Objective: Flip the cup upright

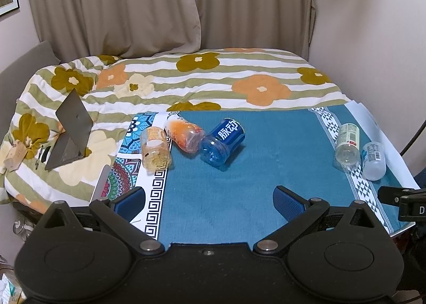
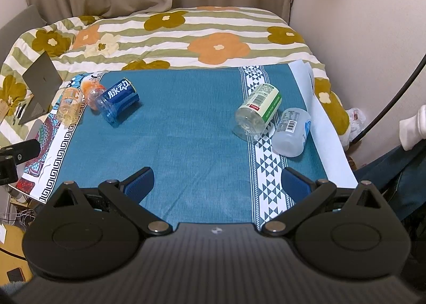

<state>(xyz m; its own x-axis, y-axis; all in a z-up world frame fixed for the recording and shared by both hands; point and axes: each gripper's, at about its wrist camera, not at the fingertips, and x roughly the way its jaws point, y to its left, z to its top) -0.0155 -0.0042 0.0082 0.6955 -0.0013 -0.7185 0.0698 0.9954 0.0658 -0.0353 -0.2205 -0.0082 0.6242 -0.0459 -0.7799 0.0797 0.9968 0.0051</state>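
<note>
With both grippers' fingers apart and empty, the right gripper point(image 2: 217, 180) is nearer the green-labelled cup point(image 2: 258, 111), which lies on its side ahead-right, long axis slanting away.

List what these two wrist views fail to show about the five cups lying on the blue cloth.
- Orange cup: far end hidden behind the blue cup in the right wrist view.
- Frosted cup: label text too small in both views.
- Green-label cup: whether its downward side touches the frosted cup is unclear.

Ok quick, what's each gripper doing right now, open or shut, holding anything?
Left gripper: open, holding nothing.
Right gripper: open, holding nothing.
</note>
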